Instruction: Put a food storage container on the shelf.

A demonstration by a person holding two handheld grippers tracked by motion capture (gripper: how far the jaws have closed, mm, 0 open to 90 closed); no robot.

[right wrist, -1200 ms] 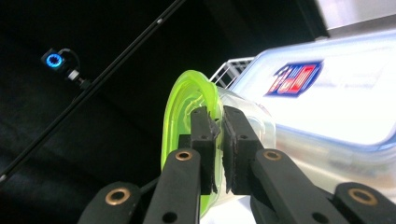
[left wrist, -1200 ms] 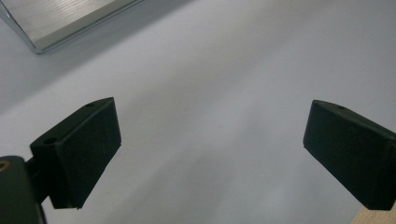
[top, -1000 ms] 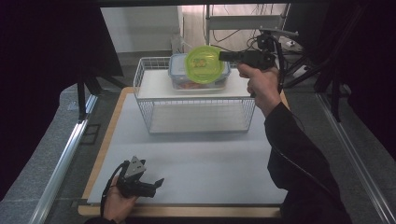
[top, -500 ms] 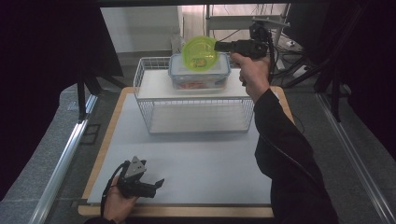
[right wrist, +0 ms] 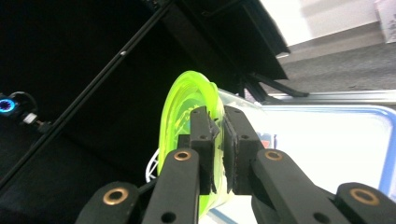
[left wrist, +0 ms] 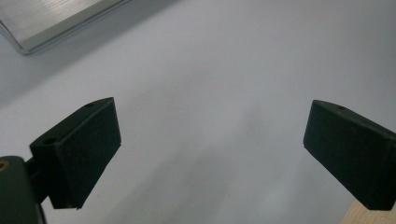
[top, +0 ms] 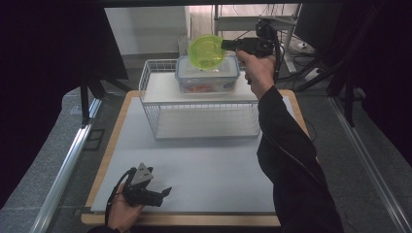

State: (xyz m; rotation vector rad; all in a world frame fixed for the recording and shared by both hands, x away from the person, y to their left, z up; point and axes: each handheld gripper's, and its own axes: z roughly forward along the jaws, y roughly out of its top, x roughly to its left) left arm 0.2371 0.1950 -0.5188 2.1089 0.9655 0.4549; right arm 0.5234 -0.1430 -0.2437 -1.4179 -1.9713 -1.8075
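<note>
Up at the far end of the desk point(top: 204, 160), the right tool point(top: 224, 44) is clenched on the rim of a bright green plastic bowl point(top: 206, 52) and holds it tipped on edge in the air, right over a clear food box point(top: 208, 77) with a blue-trimmed lid. From the right gripper view you can see both black jaws pinching the thin wall of the bowl point(right wrist: 187, 116), one pad inside and one outside, with the box lid point(right wrist: 327, 154) spread out pale and bright underneath. The box sits on the top shelf of a white wire rack point(top: 204, 104), and something reddish shows through its clear side, too blurry to make out. No brand or label I can actually read on any of it; there's a small dark patch near the box in the right gripper view but it's way too fuzzy for letters.

Down at the near left corner, the left tool point(top: 163, 194) lies on the white desk top in the person's left hand point(top: 121, 213), jaws spread wide and gripping nothing. The left gripper view backs that up: two black pads point(left wrist: 86, 149) far apart with only bare white surface between them, plus a metal rail point(left wrist: 56, 18) in the corner.
</note>
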